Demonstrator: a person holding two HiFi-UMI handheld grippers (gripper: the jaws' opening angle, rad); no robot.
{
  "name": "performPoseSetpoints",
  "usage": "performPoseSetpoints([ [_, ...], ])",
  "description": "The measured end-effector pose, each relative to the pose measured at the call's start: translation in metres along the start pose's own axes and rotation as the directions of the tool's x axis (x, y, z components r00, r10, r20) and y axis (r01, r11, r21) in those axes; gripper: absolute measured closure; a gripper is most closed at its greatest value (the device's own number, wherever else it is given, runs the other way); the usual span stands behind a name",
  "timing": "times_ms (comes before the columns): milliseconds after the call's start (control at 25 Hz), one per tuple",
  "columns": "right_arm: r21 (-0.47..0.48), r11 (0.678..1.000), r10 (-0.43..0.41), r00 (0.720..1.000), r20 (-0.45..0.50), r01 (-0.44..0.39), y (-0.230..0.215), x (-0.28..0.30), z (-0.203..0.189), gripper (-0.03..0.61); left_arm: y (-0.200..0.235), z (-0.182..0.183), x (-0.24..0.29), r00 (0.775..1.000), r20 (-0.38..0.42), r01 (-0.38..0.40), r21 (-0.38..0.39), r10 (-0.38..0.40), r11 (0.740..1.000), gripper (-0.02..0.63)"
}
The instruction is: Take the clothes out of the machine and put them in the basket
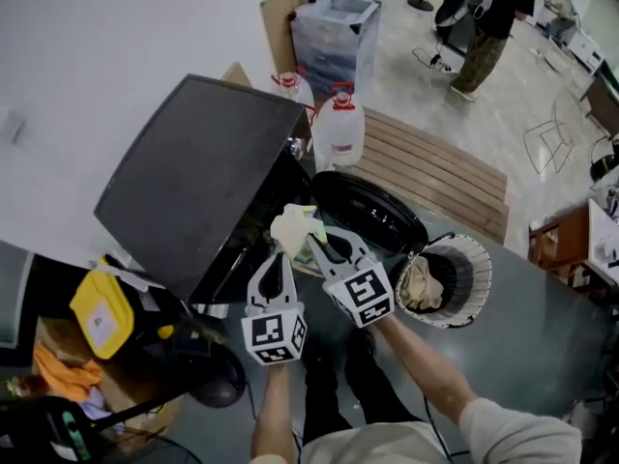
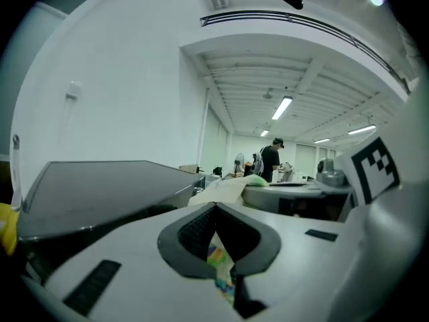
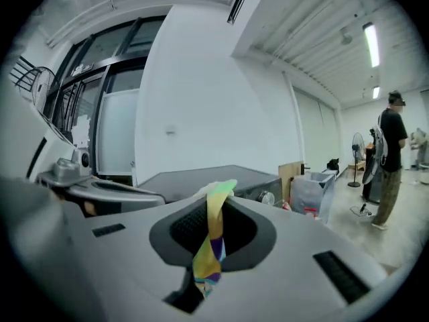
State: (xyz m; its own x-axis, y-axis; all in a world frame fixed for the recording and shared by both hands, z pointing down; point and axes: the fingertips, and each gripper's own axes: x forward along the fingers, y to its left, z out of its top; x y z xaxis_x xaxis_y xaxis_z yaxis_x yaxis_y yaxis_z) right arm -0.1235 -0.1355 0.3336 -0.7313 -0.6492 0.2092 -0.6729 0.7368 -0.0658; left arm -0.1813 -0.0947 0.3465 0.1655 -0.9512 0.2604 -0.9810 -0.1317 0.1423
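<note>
One pale printed garment (image 1: 295, 228) hangs over the washing machine's (image 1: 193, 182) open door (image 1: 372, 206), with left tongs (image 1: 280, 251) and right tongs (image 1: 322, 243) both clenched on it. It is best swung clear of the door toward the single basket (image 1: 486, 280) at four o'clock, which holds one cloth (image 1: 421, 283). Two jugs (image 1: 338, 131) stand at twelve.

Grey floor (image 1: 527, 356) under me. Basket (image 1: 468, 276) and machine (image 1: 193, 182) stand on it. Slatted wooden platform (image 1: 440, 170) lies behind them.

Most of the cloth (image 3: 213, 247) vanishes between the jaws; the machine (image 1: 203, 177) mouth's hidden behind it; far person (image 1: 484, 22) cropped at top.
</note>
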Motion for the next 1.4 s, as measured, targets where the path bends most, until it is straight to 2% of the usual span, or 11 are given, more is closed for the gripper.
performPoseSetpoints([
  [200,-0.007,0.999,-0.040,0.997,0.064,0.041,-0.001,-0.038,0.068,0.535,-0.012,0.047,-0.022,0.999,0.030,0.023,0.016,-0.023,1.000,0.595],
  [480,-0.023,0.992,-0.118,0.980,0.158,0.123,-0.018,-0.110,0.151,0.535,-0.058,0.116,-0.033,0.989,0.095,0.109,0.072,-0.116,0.991,0.595],
  [680,-0.026,0.976,-0.207,0.952,0.225,0.218,-0.038,-0.161,0.196,0.535,-0.098,0.158,-0.034,0.970,0.130,0.189,0.127,-0.205,0.974,0.595],
  [840,-0.040,0.952,-0.280,0.918,0.280,0.302,-0.055,-0.197,0.233,0.535,-0.124,0.191,-0.033,0.946,0.169,0.250,0.164,-0.277,0.954,0.595],
  [960,-0.061,0.928,-0.331,0.890,0.313,0.367,-0.064,-0.230,0.255,0.535,-0.151,0.205,-0.033,0.923,0.184,0.305,0.183,-0.337,0.935,0.595],
  [1080,-0.074,0.893,-0.396,0.854,0.337,0.443,-0.079,-0.267,0.272,0.535,-0.189,0.211,-0.030,0.892,0.174,0.381,0.206,-0.417,0.901,0.595],
  [1240,-0.075,0.830,-0.500,0.797,0.340,0.552,-0.102,-0.324,0.276,0.535,-0.251,0.209,-0.027,0.837,0.139,0.492,0.231,-0.529,0.839,0.595],
  [1400,-0.051,0.757,-0.606,0.728,0.320,0.652,-0.125,-0.381,0.266,0.535,-0.316,0.204,-0.029,0.768,0.105,0.593,0.256,-0.632,0.763,0.595],
])
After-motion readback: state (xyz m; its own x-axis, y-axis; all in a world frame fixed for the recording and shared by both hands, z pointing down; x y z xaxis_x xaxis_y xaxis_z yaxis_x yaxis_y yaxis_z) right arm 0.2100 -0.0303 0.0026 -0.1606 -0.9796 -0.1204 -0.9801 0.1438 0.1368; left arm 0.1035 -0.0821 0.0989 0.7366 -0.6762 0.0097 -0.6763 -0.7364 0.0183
